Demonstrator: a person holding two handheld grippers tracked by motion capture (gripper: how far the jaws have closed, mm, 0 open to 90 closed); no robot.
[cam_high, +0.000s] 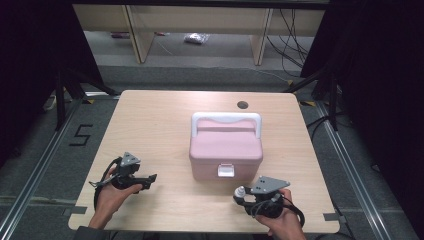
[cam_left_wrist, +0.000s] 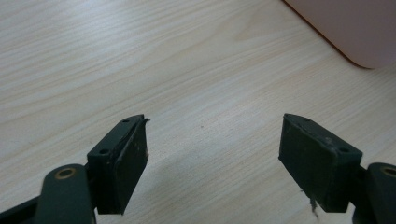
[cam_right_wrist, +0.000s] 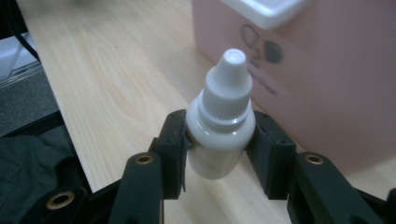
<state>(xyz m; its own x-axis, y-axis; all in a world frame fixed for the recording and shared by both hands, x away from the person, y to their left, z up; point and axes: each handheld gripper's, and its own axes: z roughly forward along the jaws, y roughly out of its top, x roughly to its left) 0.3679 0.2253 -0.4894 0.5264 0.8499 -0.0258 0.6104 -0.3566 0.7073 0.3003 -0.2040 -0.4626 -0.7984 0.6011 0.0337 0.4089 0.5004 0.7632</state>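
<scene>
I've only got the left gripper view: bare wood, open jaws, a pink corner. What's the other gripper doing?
Observer: The right gripper is shut on a small white dropper bottle, cap on.
Operator: What's the pink thing?
Observer: A pink box with a white carry handle, mid-table.
Operator: Is it open?
Observer: No, the lid is down; a white latch sits on the front facing the person.

Your table (cam_high: 150, 125) has a light wood-grain top with rounded corners and a round cable hole (cam_high: 242, 105) near its far edge. One thing rests directly on it: a pink box (cam_high: 226, 152), lid shut, white handle folded back.
</scene>
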